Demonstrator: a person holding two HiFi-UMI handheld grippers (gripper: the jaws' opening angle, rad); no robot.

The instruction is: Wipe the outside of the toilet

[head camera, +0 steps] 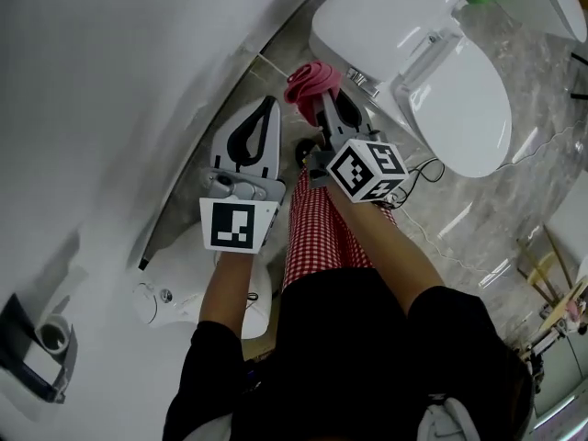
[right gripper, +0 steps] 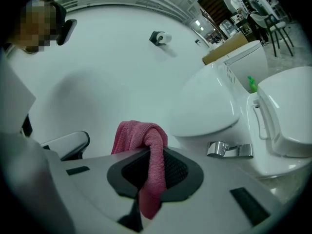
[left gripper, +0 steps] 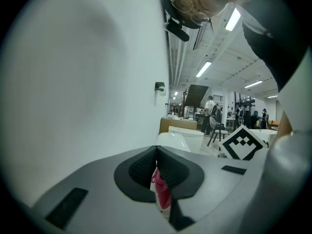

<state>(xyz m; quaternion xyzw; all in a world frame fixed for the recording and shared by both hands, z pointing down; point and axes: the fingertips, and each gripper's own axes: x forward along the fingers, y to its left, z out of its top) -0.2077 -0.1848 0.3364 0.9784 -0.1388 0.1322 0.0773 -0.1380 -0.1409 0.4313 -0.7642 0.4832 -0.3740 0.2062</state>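
Where the toilet stands: upper right of the head view, white, with its lid down.
Cloth: pink and bunched, just left of the toilet's side; no contact with the porcelain can be made out.
Right gripper: jaws are clamped on the cloth, which is draped over the tips in a narrow fold, one tail hanging between the pads.
Left gripper: jaws are closed tip to tip, just left of the cloth. A pink sliver is seen through the gap lower down; whether it is pinched or merely behind cannot be told.
Chrome lever: centre right of the right gripper view, close under the lid.
Risk, thin hold: only a small fold is gripped, so the cloth may be dragged out once pressed along the toilet.
Risk, hard contact: little cloth stands ahead of the tips, so porcelain may be scraped by bare jaws.
Risk, snagging: the lever may be caught if a stroke is carried upward.
Risk, crowding: both grippers are held side by side near the wall, so they may be knocked together.
Risk, cable: looped beside the right gripper's marker cube, liable to be hooked during low strokes.
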